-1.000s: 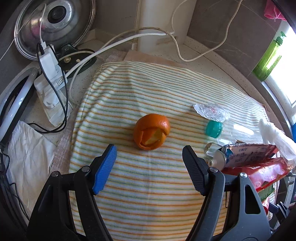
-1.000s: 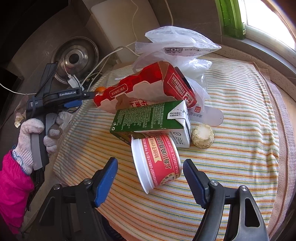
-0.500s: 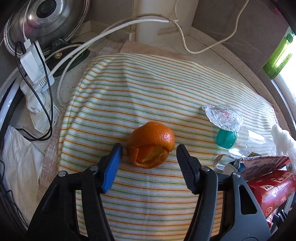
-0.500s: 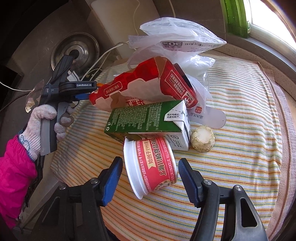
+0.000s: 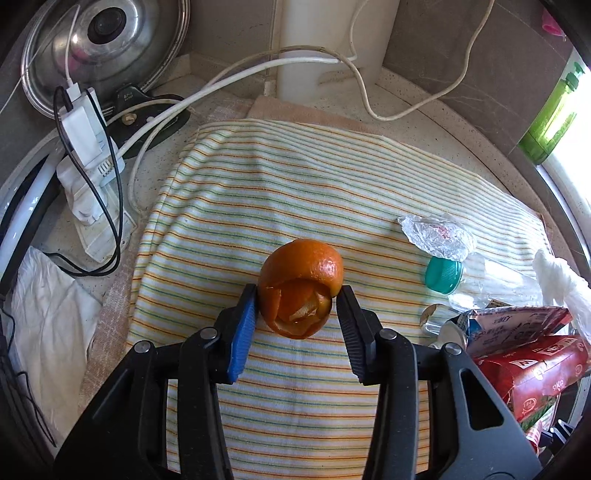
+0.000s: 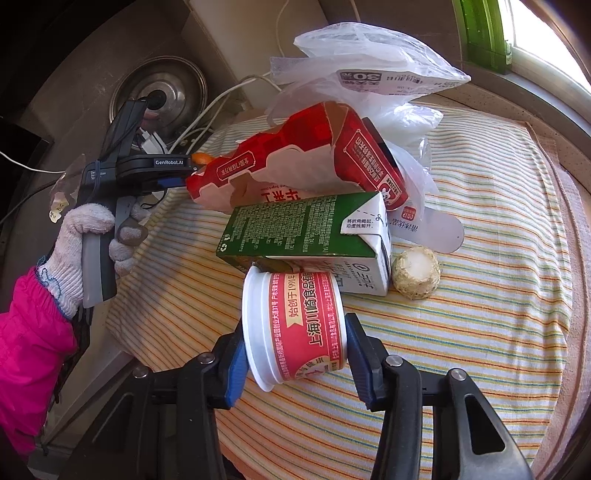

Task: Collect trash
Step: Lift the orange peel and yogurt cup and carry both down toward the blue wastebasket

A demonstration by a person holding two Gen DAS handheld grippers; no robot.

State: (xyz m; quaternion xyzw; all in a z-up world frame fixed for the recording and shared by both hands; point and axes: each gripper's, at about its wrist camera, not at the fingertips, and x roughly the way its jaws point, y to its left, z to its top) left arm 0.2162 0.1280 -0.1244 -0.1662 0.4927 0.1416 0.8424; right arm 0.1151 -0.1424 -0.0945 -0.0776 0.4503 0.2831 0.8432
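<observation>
Green carton (image 6: 306, 229) and red box (image 6: 295, 162) right behind gripped cup (image 6: 299, 325)

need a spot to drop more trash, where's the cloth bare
Bare striped cloth lies behind the orange peel, toward the white cables, and right of the paper cup. Crowded around the red box and green carton.

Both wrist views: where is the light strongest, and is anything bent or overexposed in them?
Left wrist view: sunlight comes from the right; the green bottle glows, the orange peel has a small glare spot, and straight counter edges curve from fisheye distortion. Right wrist view: the window at the upper right is blown out, while the left side is dark.
</observation>
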